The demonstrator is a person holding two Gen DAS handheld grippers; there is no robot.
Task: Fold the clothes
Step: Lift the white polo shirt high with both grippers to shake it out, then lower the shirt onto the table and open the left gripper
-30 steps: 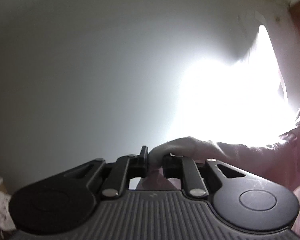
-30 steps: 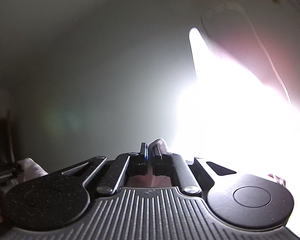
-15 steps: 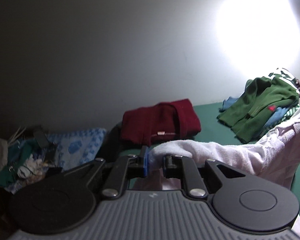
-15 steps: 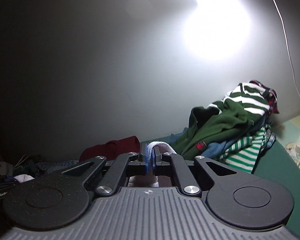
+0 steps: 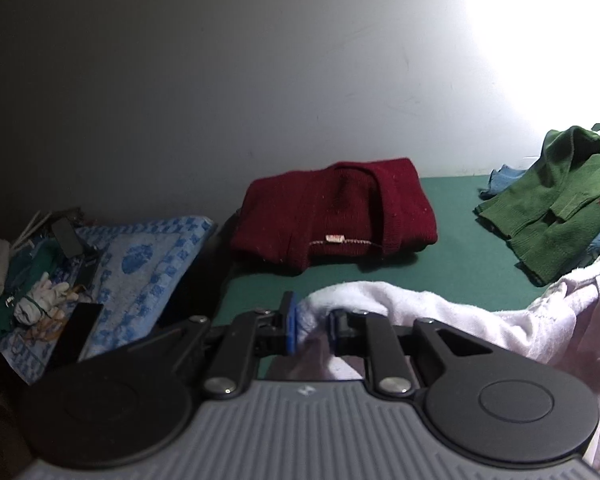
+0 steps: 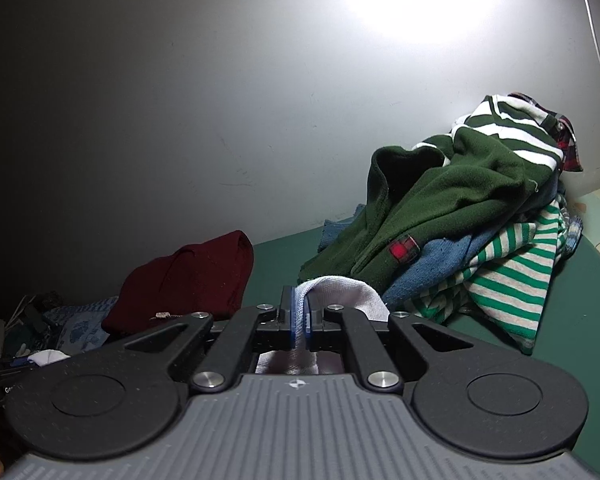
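Note:
A pale pink garment [image 5: 440, 312] drapes from my left gripper [image 5: 311, 330] off to the right edge of the left wrist view. A thick fold of it fills the gap between the blue pads, and the jaws are opening slightly around it. In the right wrist view my right gripper [image 6: 300, 320] is shut on a thin white ribbed edge of the same garment [image 6: 352, 296]. Both grippers hang low over the green table [image 5: 440, 240], pointing down towards it.
A folded maroon sweater [image 5: 332, 212] lies against the back wall. At the right sits a loose pile with a dark green fleece [image 6: 460, 208] and striped tops [image 6: 508, 292]. At the left, a blue patterned towel [image 5: 140, 264] and white gloves [image 5: 40, 300] lie among clutter.
Both grippers have come down with the garment. The views swung from the bright wall and lamp glare to the table, the maroon sweater and the clothes pile.

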